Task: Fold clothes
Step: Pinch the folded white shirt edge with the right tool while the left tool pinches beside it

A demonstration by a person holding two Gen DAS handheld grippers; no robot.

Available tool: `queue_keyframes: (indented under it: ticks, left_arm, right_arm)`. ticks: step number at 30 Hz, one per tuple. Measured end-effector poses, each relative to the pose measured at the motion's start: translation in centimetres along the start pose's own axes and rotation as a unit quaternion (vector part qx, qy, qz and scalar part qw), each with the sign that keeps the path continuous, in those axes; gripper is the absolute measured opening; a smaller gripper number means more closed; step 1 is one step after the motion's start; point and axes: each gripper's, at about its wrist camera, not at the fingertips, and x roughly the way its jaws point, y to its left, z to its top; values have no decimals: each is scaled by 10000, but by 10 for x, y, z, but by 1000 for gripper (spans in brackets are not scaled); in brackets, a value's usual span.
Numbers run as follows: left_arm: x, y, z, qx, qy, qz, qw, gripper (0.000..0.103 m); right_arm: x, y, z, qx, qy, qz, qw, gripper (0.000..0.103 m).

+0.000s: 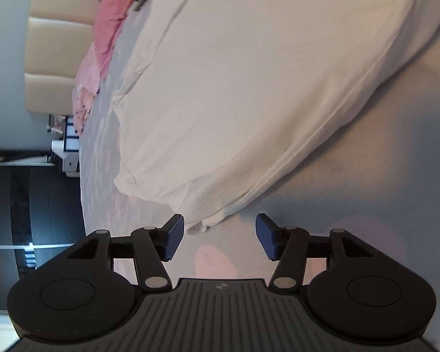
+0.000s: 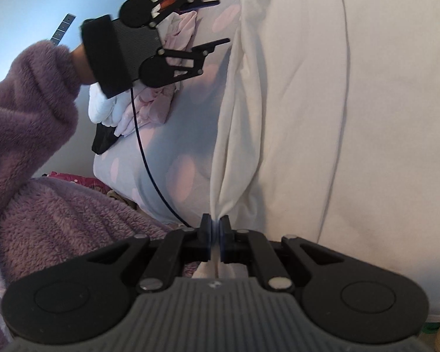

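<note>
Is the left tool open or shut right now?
Open: the left tool has fingers spread apart, nothing between them, just short of the white garment.

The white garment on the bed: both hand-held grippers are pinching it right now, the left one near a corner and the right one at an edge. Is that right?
Not quite. Only the right hand-held gripper is shut on the white garment, as the right wrist view shows. The left hand-held gripper is open near a corner of it, pinching nothing, as the left wrist view shows.

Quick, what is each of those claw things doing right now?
Left gripper: open, holding nothing, near the white garment.
Right gripper: closed, pinching the white garment.
</note>
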Motion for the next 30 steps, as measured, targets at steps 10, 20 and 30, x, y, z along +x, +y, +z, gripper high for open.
queue_keyframes:
  ticks: [10,20,30]
  left_arm:
    - [53,7,1,735,183,286,9967,52]
    - [53,33,25,515,112,167,9985,10]
    - [48,32,29,560,311,77,9979,10]
  right_arm:
    - [-4,-8,1,184,-60,18,9998,3]
    - [-25,-19,-8,133,-187,-113,9997,4]
    - [4,-16,-6,-59,-130,-248,9996,44]
